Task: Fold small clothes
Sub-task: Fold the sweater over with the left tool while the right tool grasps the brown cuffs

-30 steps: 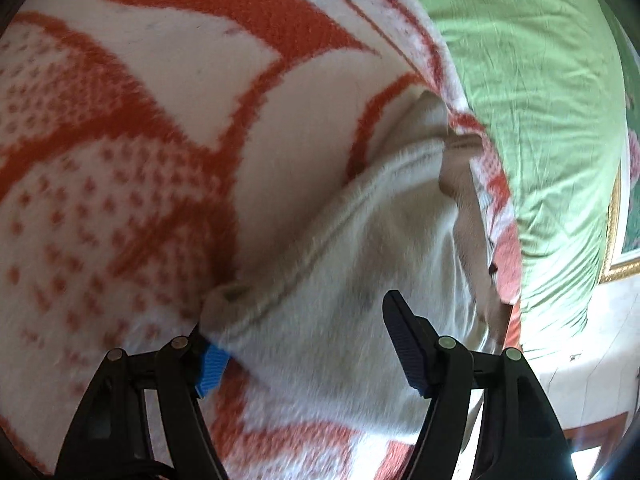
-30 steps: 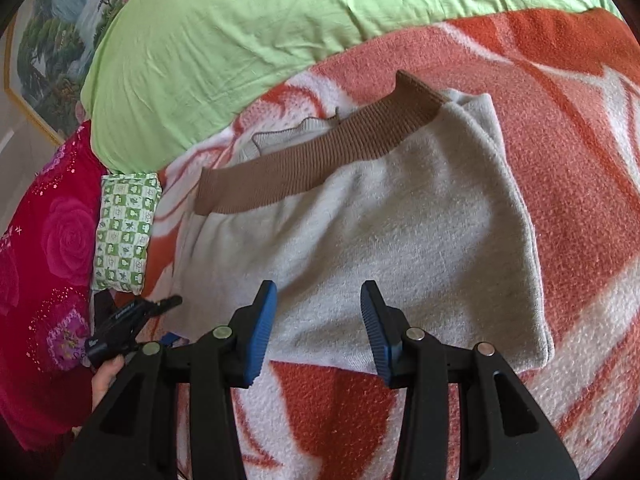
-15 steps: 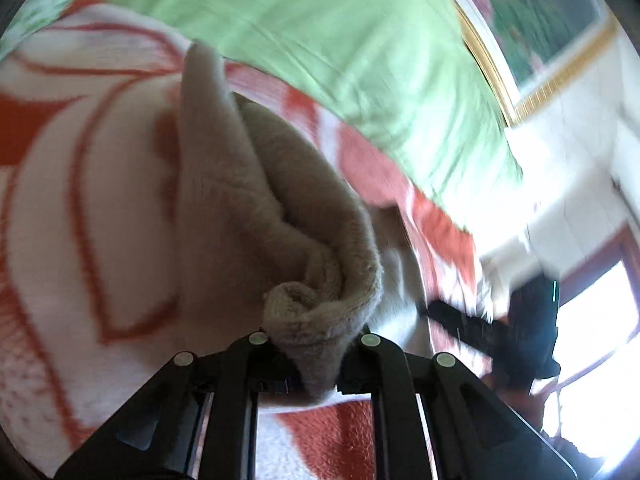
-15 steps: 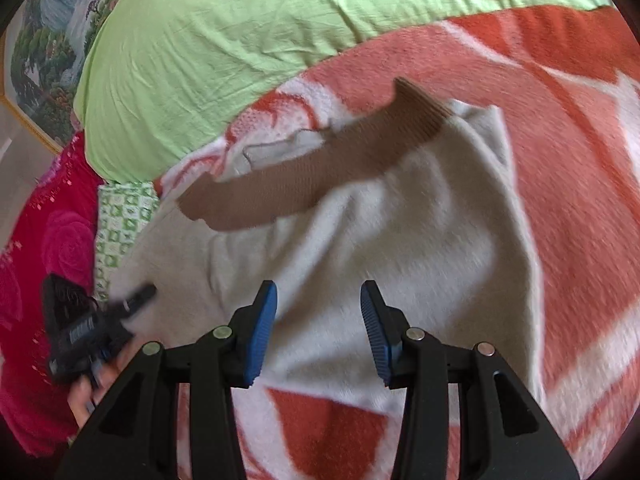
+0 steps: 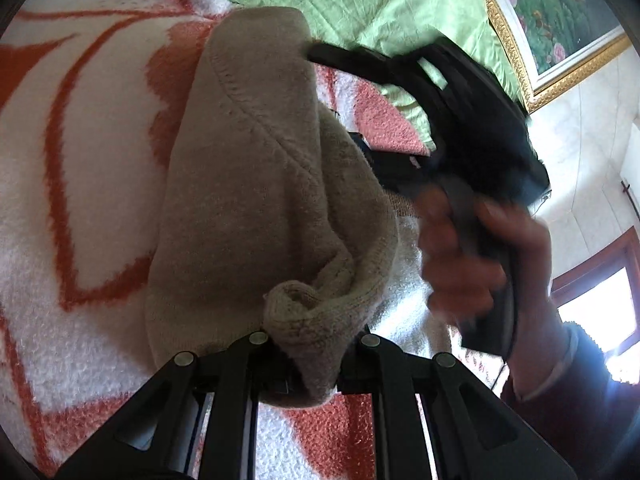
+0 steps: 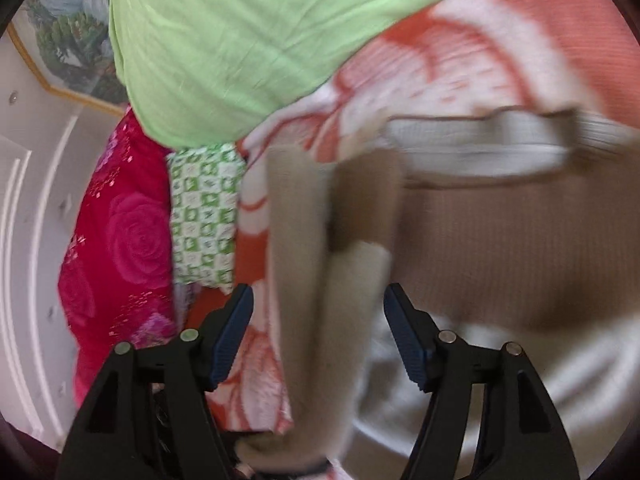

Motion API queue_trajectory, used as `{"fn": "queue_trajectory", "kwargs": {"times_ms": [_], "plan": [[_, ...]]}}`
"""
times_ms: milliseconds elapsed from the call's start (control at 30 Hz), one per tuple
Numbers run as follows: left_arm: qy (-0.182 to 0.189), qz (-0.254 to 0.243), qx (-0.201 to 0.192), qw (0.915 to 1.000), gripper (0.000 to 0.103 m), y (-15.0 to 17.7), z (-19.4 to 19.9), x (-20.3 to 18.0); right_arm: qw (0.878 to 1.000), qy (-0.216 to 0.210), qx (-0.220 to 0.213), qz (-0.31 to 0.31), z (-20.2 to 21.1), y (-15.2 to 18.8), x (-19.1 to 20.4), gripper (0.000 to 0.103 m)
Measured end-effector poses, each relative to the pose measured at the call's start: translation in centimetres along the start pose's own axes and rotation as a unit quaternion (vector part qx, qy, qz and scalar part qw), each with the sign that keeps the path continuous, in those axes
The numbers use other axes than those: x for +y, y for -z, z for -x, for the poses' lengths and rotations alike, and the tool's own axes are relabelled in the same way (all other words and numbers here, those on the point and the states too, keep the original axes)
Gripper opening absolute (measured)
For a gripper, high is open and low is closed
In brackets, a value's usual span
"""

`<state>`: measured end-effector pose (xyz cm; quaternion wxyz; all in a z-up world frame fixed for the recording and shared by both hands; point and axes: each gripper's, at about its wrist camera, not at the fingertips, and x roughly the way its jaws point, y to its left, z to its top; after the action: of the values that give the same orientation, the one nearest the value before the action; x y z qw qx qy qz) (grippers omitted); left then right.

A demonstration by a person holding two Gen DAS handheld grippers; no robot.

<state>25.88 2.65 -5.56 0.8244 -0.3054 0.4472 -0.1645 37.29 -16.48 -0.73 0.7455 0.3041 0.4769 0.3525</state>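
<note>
A beige knitted sweater (image 5: 248,184) lies on the orange and white blanket (image 5: 80,200). My left gripper (image 5: 312,360) is shut on a bunched edge of it, and the cloth rises in a fold from the jaws. In the right wrist view my right gripper (image 6: 318,320) hangs over the sweater with its jaws opening. A raised beige fold (image 6: 304,272) stands between the blue pads (image 6: 230,332) without being pressed. The brown ribbed band (image 6: 500,240) lies to the right. In the left view a hand (image 5: 460,256) holds the right gripper's black body beside the fold.
A green sheet (image 6: 240,40) covers the far part of the bed. A red rose-patterned quilt (image 6: 120,240) and a green checked cloth (image 6: 204,216) lie at the left. A gold-framed painting (image 5: 560,12) hangs on the wall, and a window (image 5: 600,320) is at the right.
My left gripper closed on the sweater's edge, lifted it and rolled. My right gripper swung left over the sweater, its jaws widened, and it now shows close by in the left view.
</note>
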Motion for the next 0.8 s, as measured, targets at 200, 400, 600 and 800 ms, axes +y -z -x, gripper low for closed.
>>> {"fn": "queue_trajectory", "kwargs": {"times_ms": [200, 400, 600, 800], "plan": [[-0.008, -0.008, 0.006, 0.9999, 0.011, -0.1, -0.7, -0.7, 0.998, 0.053, 0.025, 0.032, -4.2, -3.3, 1.7, 0.024], [0.025, -0.034, 0.018, 0.9990, 0.012, -0.2, -0.7, -3.3, 0.996, 0.068, -0.016, 0.063, -0.2, -2.7, 3.4, 0.016], [0.089, -0.093, 0.059, 0.9899, 0.012, 0.0, -2.9, -9.1, 0.992, 0.078, -0.081, 0.053, 9.3, -1.6, 1.8, 0.016], [0.121, -0.133, 0.113, 0.9772, 0.012, 1.1, -8.4, -13.4, 0.984, 0.124, -0.130, 0.011, 16.5, -0.3, -4.0, 0.016]]}}
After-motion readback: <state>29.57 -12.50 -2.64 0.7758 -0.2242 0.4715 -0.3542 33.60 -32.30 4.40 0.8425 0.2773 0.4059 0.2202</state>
